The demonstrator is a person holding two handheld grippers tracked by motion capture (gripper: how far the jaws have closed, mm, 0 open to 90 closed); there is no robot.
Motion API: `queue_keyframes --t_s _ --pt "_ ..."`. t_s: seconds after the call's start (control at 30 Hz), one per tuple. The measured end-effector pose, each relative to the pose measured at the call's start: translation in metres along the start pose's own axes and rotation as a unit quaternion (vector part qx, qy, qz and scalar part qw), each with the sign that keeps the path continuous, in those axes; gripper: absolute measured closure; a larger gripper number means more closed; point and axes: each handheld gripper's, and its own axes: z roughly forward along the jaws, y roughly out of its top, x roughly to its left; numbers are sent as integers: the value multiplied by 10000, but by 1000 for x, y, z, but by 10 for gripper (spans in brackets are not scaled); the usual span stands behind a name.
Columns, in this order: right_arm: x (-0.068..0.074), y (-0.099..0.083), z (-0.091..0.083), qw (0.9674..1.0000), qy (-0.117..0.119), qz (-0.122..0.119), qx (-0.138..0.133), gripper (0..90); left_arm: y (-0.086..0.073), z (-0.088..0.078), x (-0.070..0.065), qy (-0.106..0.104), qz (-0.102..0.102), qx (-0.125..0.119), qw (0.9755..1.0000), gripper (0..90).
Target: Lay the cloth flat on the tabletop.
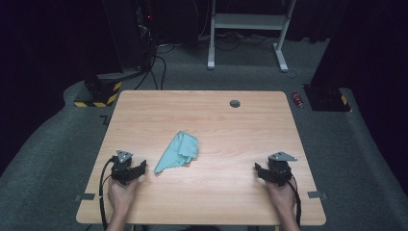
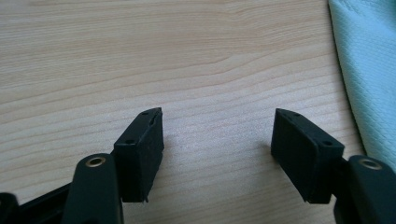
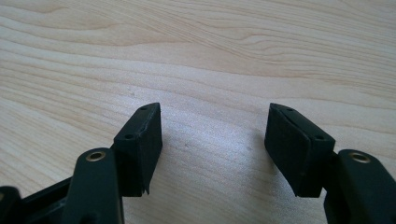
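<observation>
cloth point(image 1: 177, 152) is laid crumpled on the worktop point(image 1: 231, 130), left of centre, nearer the near edge. left gripper point(image 1: 137, 169) is held low just beside the cloth's near corner, jaws wide apart, nothing between. right gripper point(image 1: 260, 172) is held well apart from the cloth, jaws wide apart over bare wood.

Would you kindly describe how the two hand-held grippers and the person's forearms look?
Each black hand-held gripper, left and right, carries a grey three-cornered plate and trails a black cable. Flat rectangular pads sit on arms with brass-ringed holes. Forearms are bare, no sleeves visible.
</observation>
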Motion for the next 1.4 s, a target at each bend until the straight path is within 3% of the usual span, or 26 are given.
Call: queue_keyframes --t_s 0.37,0.57,0.8,1.1,1.27,1.37,1.4 --pt "0 0 0 10000 28 2 6 355 0 0 -1 -75 38 35 10000 299" --pt "0 0 0 10000 31 -4 6 355 0 -2 -2 -221 117 50 9997 313" --pt "0 0 0 10000 28 6 12 355 3 -5 -6 -501 -25 -127 9987 321" --pt "0 0 0 10000 25 1 12 356 26 -11 -33 -921 236 -234 9952 321" --pt "0 0 0 10000 23 0 13 356 38 -4 -56 -1172 434 -188 9920 324" --pt "0 0 0 10000 23 -2 13 356 42 2 -66 -1367 417 -135 9896 329" --pt "1 0 0 10000 24 0 12 356 44 5 -71 -1353 527 -73 9894 326"
